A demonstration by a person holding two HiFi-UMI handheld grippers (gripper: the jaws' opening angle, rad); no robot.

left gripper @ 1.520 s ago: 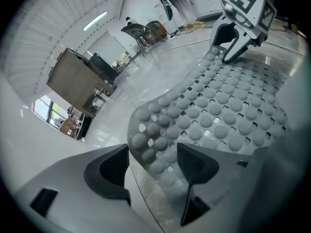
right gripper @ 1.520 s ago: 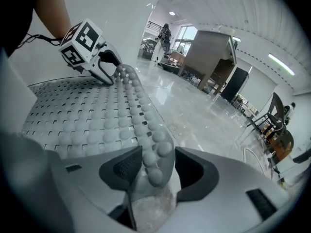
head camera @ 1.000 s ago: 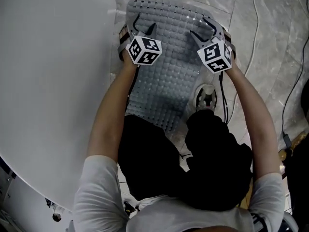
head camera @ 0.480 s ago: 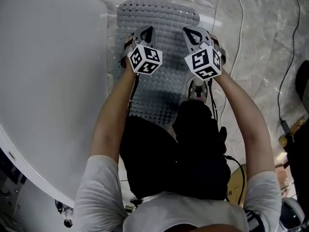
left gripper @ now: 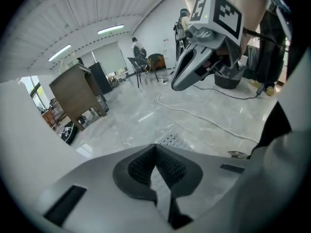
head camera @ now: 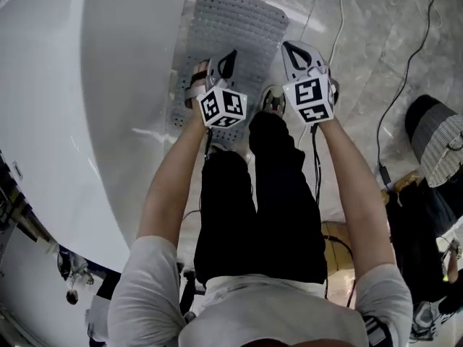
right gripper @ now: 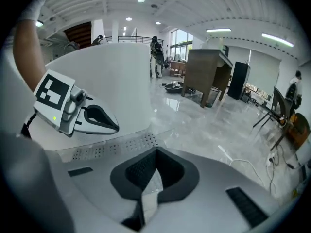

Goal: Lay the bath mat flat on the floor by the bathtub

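White bathtub (head camera: pixel 87 121) fills the left of the head view, its curved rim running from top to bottom. Just right of it, touching or nearly touching the tub wall, a grey mat (head camera: pixel 231 27) with rows of small holes lies on the marble floor (head camera: pixel 362 85). Its far end looks flat and spread out. Its near end is hidden behind the claws and the person's legs.

The left claw (head camera: pixel 230 55) is held in the air above the mat's near part, pointing forward and down. The left gripper view shows its jaws closed tip to tip, with nothing between them. Only floor and a bit of mat show beyond.

The right claw (head camera: pixel 291 49) is held level with the left, just beside it and over the mat's right edge. The right gripper view shows its jaws closed as well and gripping nothing. The pale patch behind the pads looks like mat seen through the gap.

A shoe (head camera: pixel 273 101) shows between the two claws at the mat's near edge. I cannot tell whether it stands on the mat.

Further right, a thin cable (head camera: pixel 405 56) runs across the floor.

Judging by this, the laying step looks done and the mat has been let go. The next move calls for checking the hidden near end for folds, then stepping clear.
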